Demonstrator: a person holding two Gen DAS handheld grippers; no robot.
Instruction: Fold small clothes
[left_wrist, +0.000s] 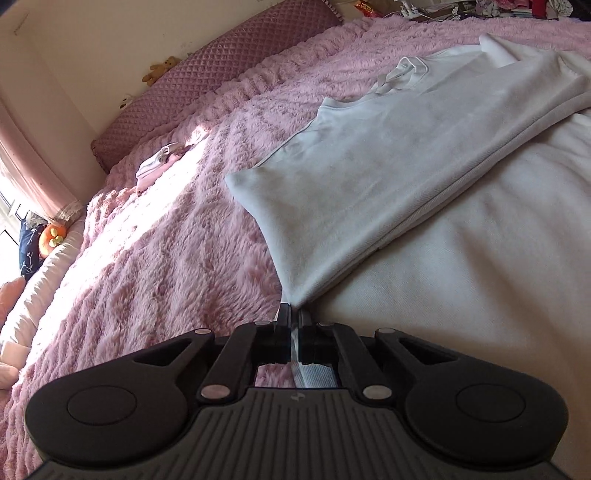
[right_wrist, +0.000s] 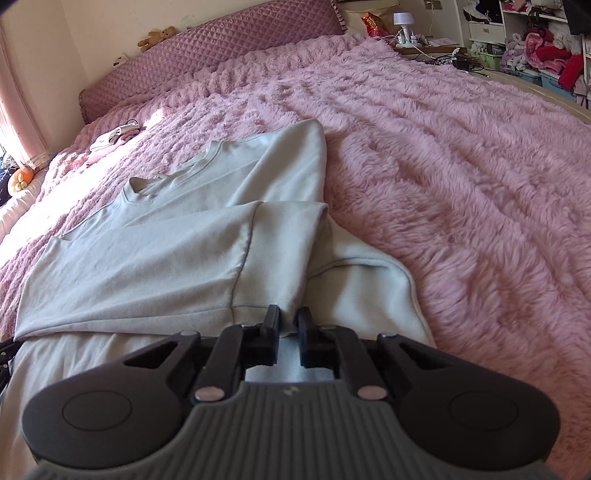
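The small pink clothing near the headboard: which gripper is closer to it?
Left, likely. The left gripper holds the shirt corner nearer the pink clothing; the right gripper works the shirt's other side.

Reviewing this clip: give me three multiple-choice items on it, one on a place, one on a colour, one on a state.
1. Where does the teddy bear sit?
A. on the sweatshirt
B. on top of the quilted headboard
C. on the floor

2. What colour is the fluffy blanket?
A. pink
B. green
C. black

3. How is the left tool?
A. wide open above the bed
B. shut on nothing
C. shut on a corner of the sweatshirt

Key:
1 B, the bear rests along the headboard's top edge by the wall.
2 A, pink pile surrounds the pale garment.
3 C, cloth runs between its closed fingers.
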